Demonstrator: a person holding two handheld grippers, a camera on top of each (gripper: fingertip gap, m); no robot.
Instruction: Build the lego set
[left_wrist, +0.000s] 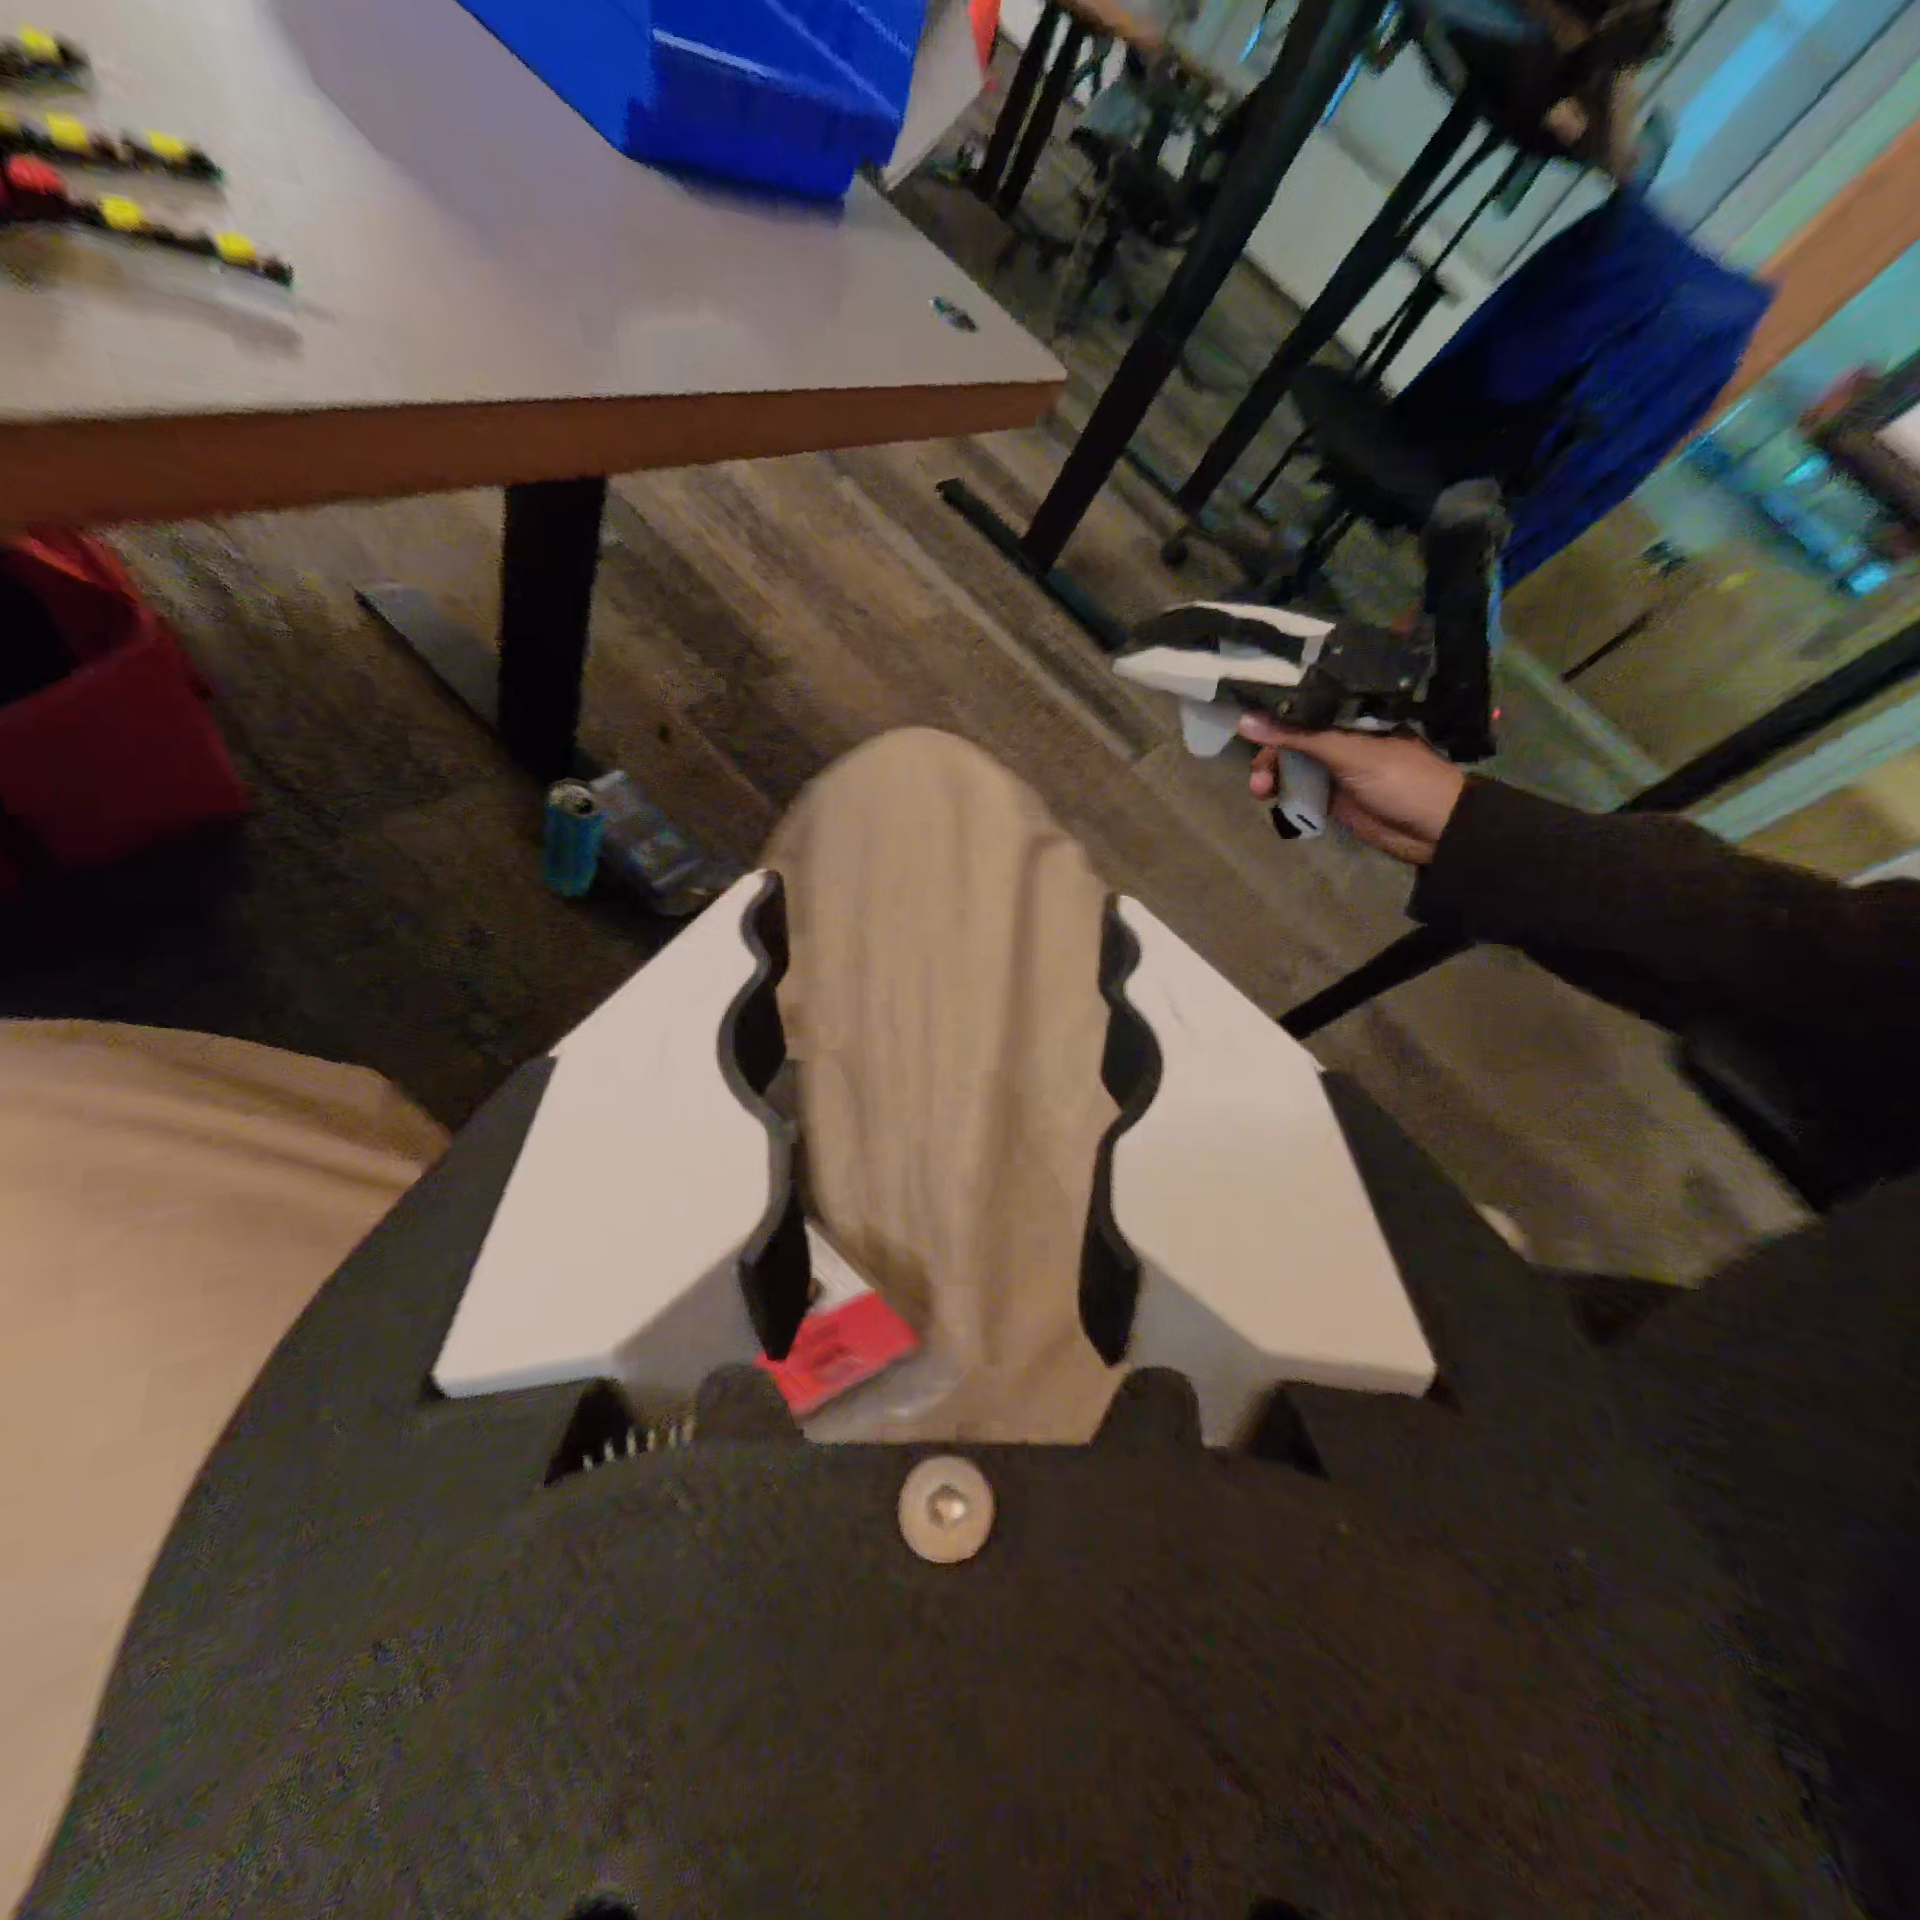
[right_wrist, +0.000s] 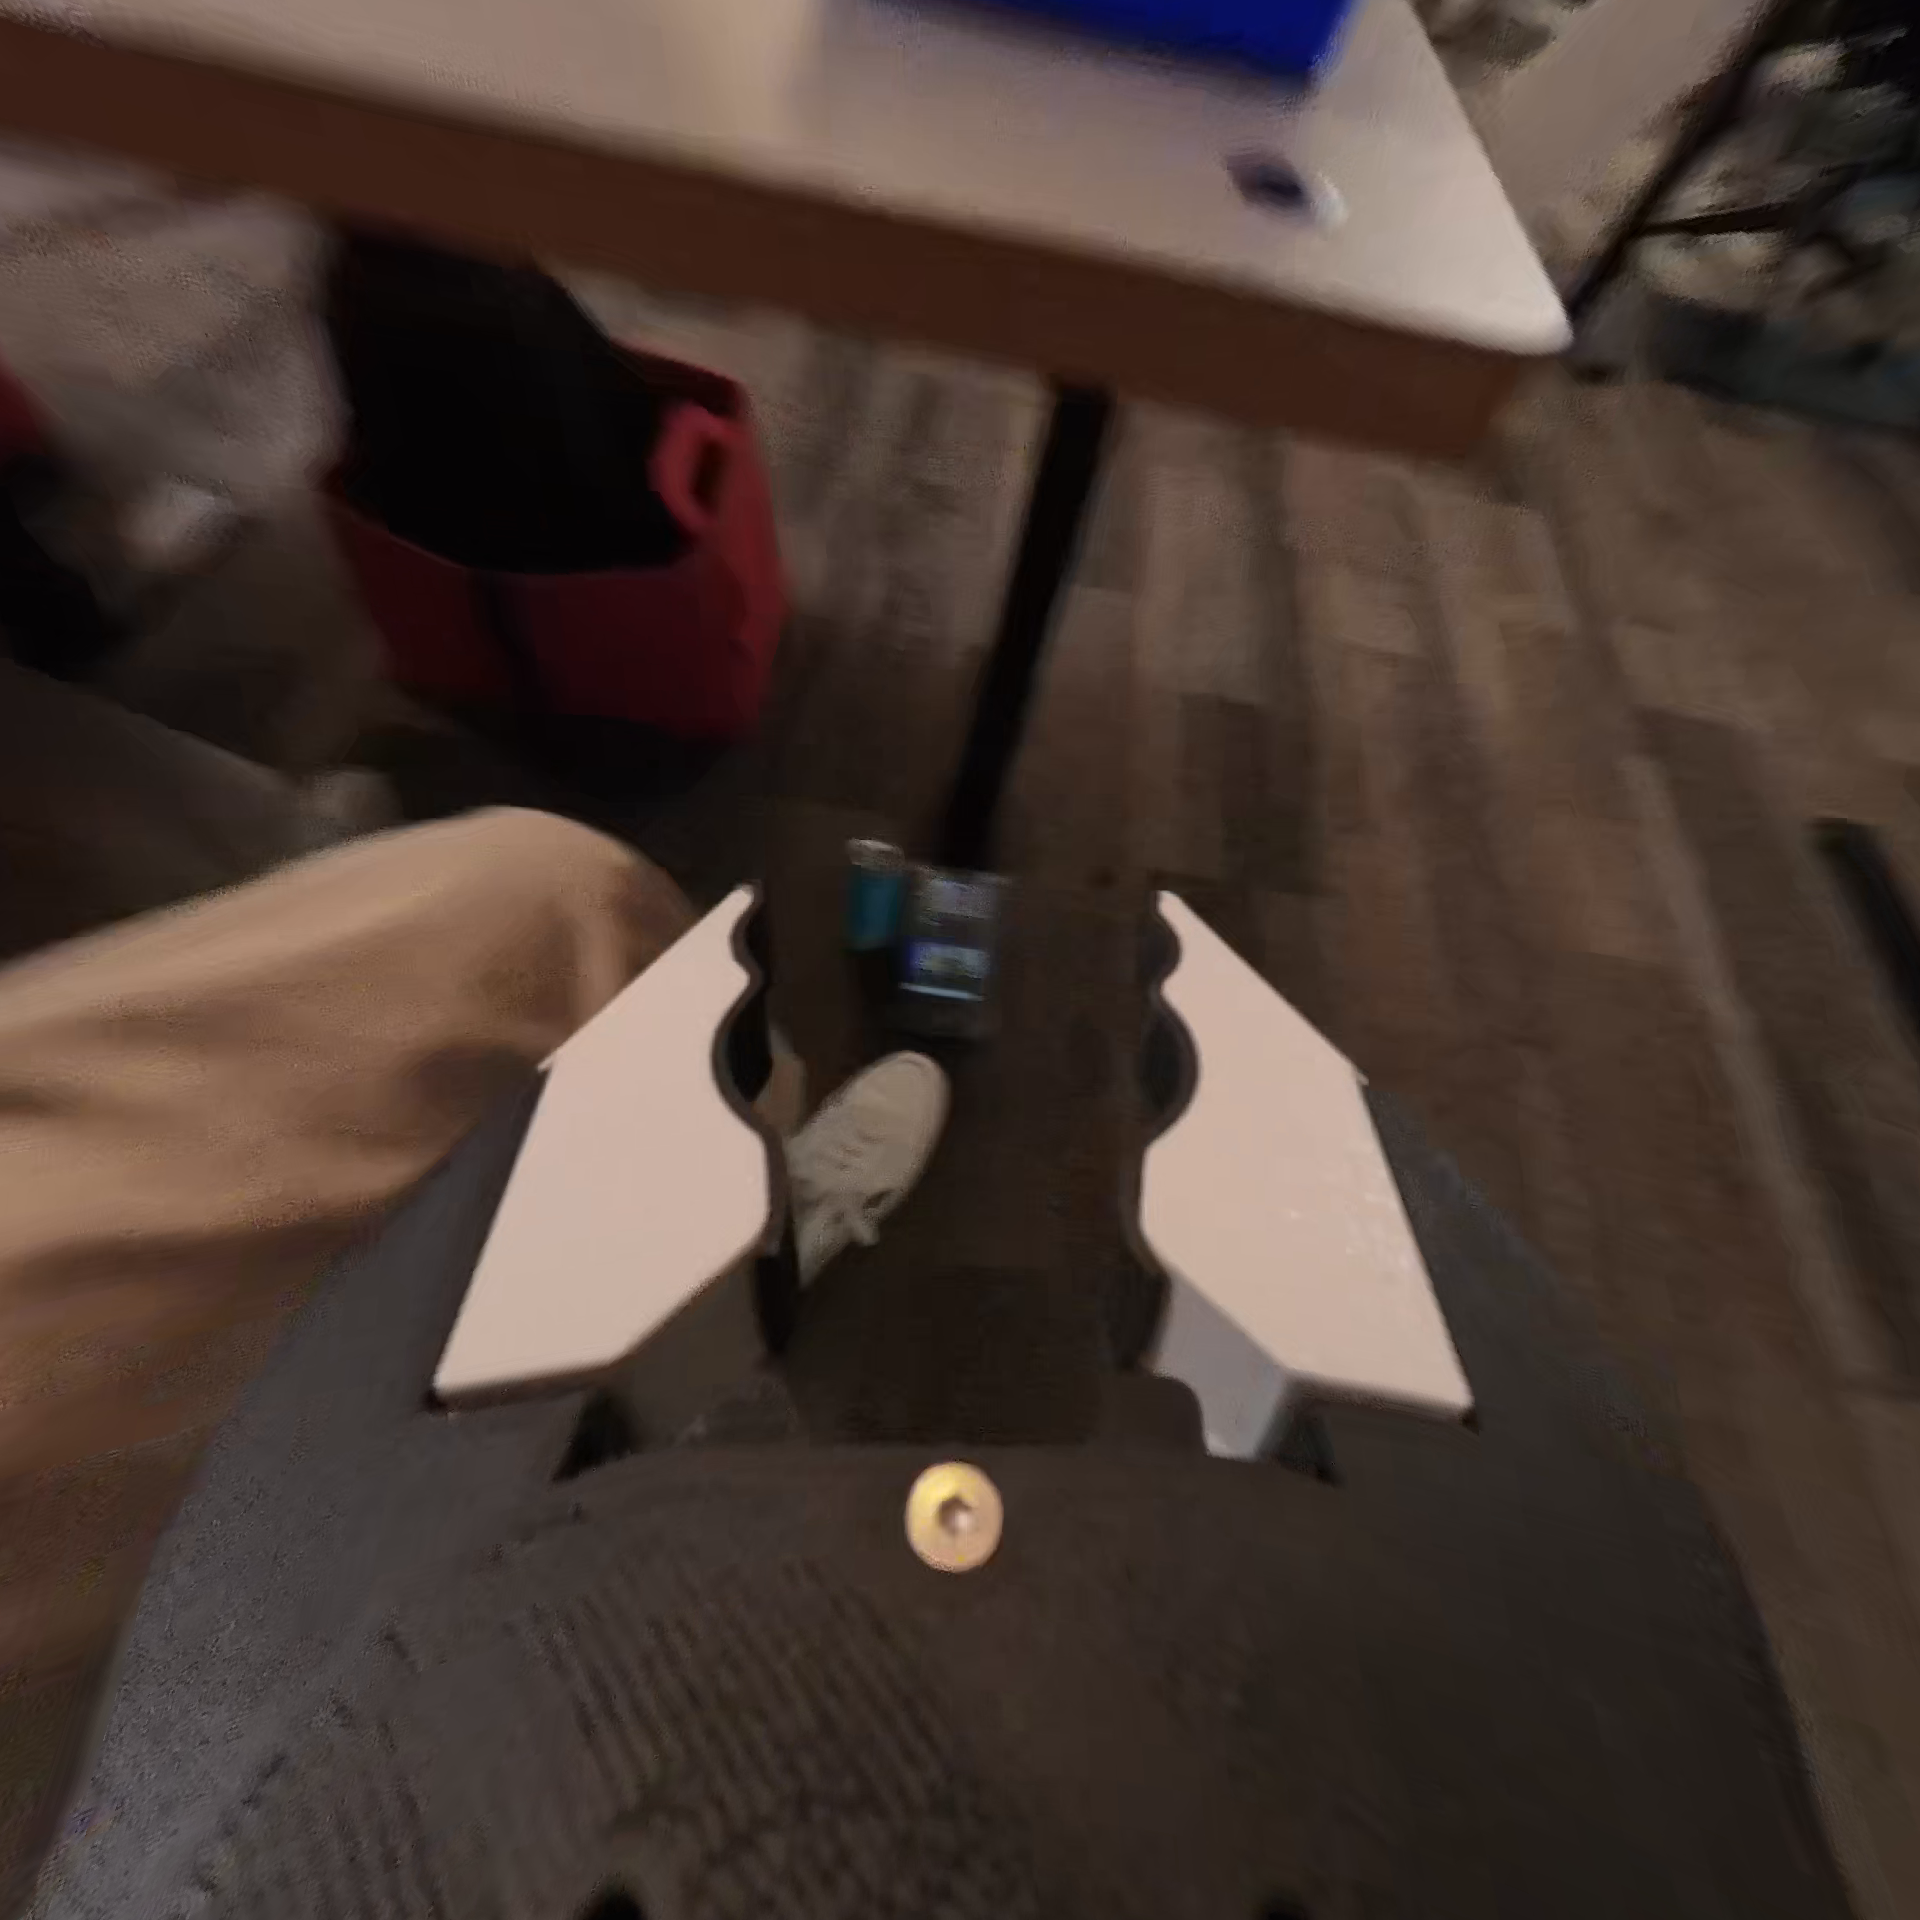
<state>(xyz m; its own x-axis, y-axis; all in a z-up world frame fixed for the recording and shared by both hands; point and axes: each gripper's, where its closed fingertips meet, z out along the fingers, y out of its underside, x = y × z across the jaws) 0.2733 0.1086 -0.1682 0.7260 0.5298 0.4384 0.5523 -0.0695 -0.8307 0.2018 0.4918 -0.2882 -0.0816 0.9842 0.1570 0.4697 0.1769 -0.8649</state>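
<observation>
Table (left_wrist: 540, 343) up top, pale surface, brown edge, black leg (left_wrist: 549, 623) down to floor. Floor (left_wrist: 831, 623) grey-brown planks, dim. Red bin (left_wrist: 104, 707) under table at left. Teal can (left_wrist: 571, 836) by leg foot, dark packet (left_wrist: 655, 847) beside it. Black frames (left_wrist: 1226, 260) of other furniture beyond. Blue cloth (left_wrist: 1590, 364) far right. Teal-lit glass (left_wrist: 1818, 416) behind, blurred.

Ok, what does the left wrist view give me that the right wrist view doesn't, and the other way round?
Only the left wrist view shows the black and yellow lego strips on the table and the right gripper out past the table edge, held in a hand. Only the right wrist view shows a pale shoe on the floor. Both show the blue bin, the red bin under the table, and a teal can by the table leg. Both grippers are open and empty, the left gripper over a tan trouser leg.
</observation>
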